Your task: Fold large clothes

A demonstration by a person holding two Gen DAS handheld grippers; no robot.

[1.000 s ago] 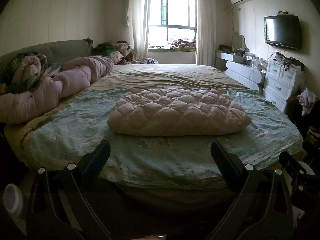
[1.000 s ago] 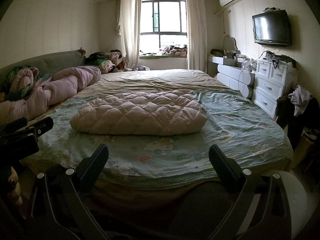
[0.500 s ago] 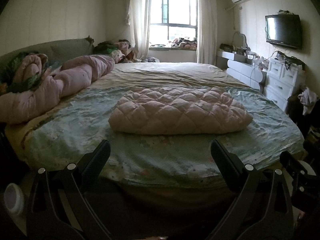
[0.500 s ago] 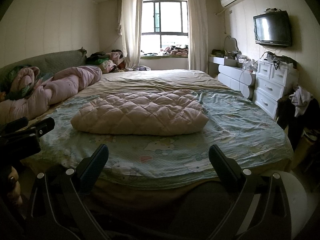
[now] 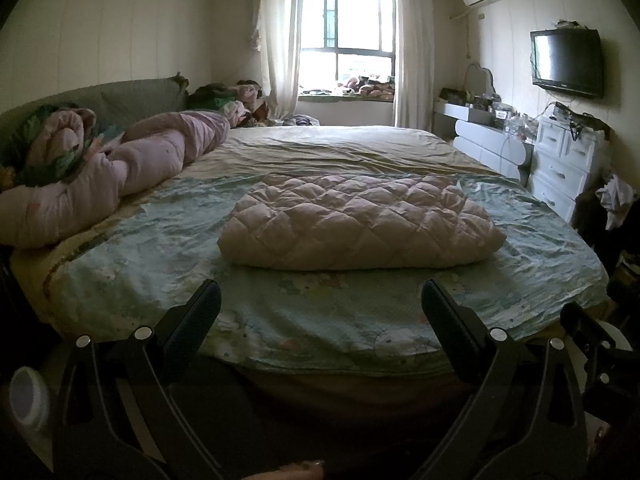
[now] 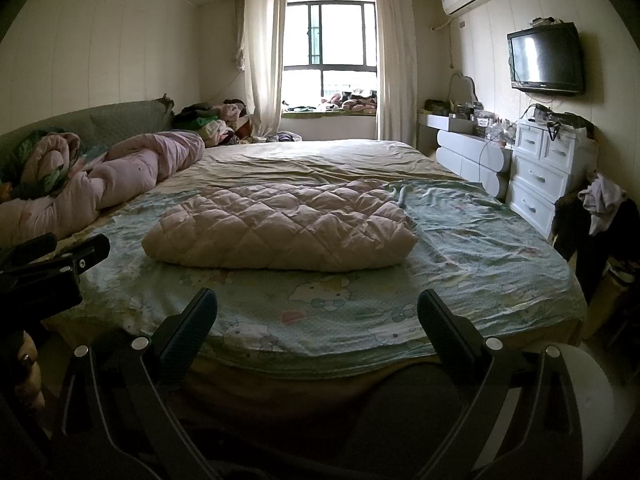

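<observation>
A pink quilted padded garment [image 5: 360,224] lies folded into a thick bundle on the green printed sheet [image 5: 312,320] near the bed's foot; it also shows in the right wrist view [image 6: 280,228]. My left gripper [image 5: 320,308] is open and empty, held off the foot of the bed, well short of the bundle. My right gripper [image 6: 316,312] is open and empty too, at the bed's foot edge. The left gripper's body [image 6: 52,264] shows at the left of the right wrist view.
A rolled pink duvet [image 5: 120,172] lies along the bed's left side by the green headboard [image 5: 132,100]. White drawers [image 6: 548,176] and a dressing table [image 6: 468,152] stand on the right under a wall TV [image 6: 546,62]. Clothes [image 6: 600,204] hang at the right.
Both views have shifted slightly; the bundle sits a little higher in the left view. Both grippers stay open. The garment has not moved.
</observation>
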